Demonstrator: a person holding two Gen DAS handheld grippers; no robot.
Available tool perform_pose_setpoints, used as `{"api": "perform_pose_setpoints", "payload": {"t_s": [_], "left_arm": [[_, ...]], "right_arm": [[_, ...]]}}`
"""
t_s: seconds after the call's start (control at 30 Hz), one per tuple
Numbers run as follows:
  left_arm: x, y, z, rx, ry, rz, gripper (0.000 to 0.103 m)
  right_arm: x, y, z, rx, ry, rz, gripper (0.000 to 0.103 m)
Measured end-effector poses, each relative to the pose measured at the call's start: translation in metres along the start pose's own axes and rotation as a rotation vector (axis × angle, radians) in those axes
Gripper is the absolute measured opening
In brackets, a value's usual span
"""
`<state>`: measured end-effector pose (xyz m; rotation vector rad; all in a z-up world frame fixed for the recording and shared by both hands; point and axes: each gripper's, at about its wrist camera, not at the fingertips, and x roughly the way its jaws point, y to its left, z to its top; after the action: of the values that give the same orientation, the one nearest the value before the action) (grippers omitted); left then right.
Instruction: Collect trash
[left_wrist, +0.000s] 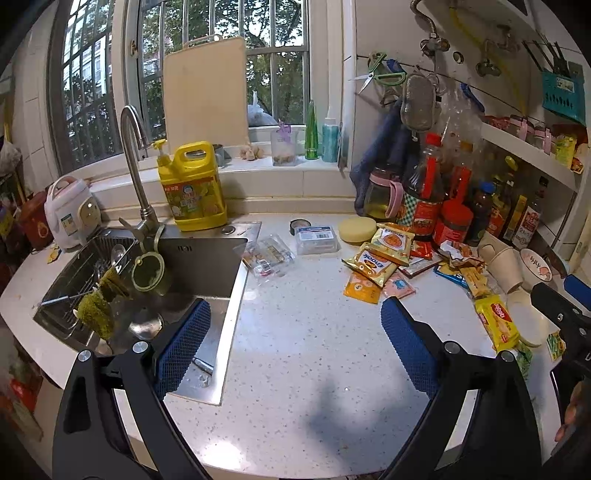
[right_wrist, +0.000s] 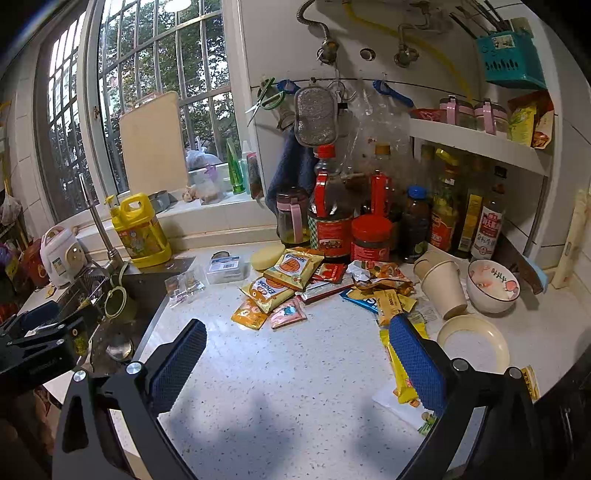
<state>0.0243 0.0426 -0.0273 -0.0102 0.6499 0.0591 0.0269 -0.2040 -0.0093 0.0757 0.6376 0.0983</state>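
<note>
Left wrist view: left gripper (left_wrist: 295, 332) is held above bare counter (left_wrist: 303, 369), jaws spread wide, nothing between the pads.
Sink: sink (left_wrist: 207, 266) is seen at the left, with a yellow detergent jug (left_wrist: 194, 184) behind it on the ledge.
Trash, near sink: a crumpled clear wrapper (left_wrist: 267, 256) lies at the sink's edge; a clear plastic box (left_wrist: 317, 240) sits just beside it.
Trash, right: a heap of snack packets (left_wrist: 384, 258) is spread before the sauce bottles (left_wrist: 436, 199); a yellow biscuit wrapper (left_wrist: 495, 323) lies nearer the counter's front.
Other tool: the right gripper's black body is glimpsed at the right edge.

Right wrist view: right gripper (right_wrist: 295, 347) hovers over the counter, jaws wide apart, empty.
Right finger: its blue pad overlaps a yellow wrapper (right_wrist: 400, 376) in the picture; contact cannot be told.
Trash here: snack packets (right_wrist: 284, 280) are piled ahead, with tipped paper cups (right_wrist: 443, 284), a bowl (right_wrist: 493, 286) and a plate (right_wrist: 476, 343) to the right.

Progress: nothing is held and no bin or bag is seen; collection is judged barely begun.
Left to do: all wrappers, packets and cups appear uncollected.
</note>
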Motion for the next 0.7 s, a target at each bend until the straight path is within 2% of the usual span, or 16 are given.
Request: {"api": "perform_pose_setpoints", "payload": {"t_s": [0.7], "left_arm": [[-0.0018, -0.0028, 0.0039, 0.010, -0.022, 0.006, 0.091]], "right_arm": [[-0.0006, -0.0027, 0.0013, 0.003, 0.000, -0.012, 0.098]]}}
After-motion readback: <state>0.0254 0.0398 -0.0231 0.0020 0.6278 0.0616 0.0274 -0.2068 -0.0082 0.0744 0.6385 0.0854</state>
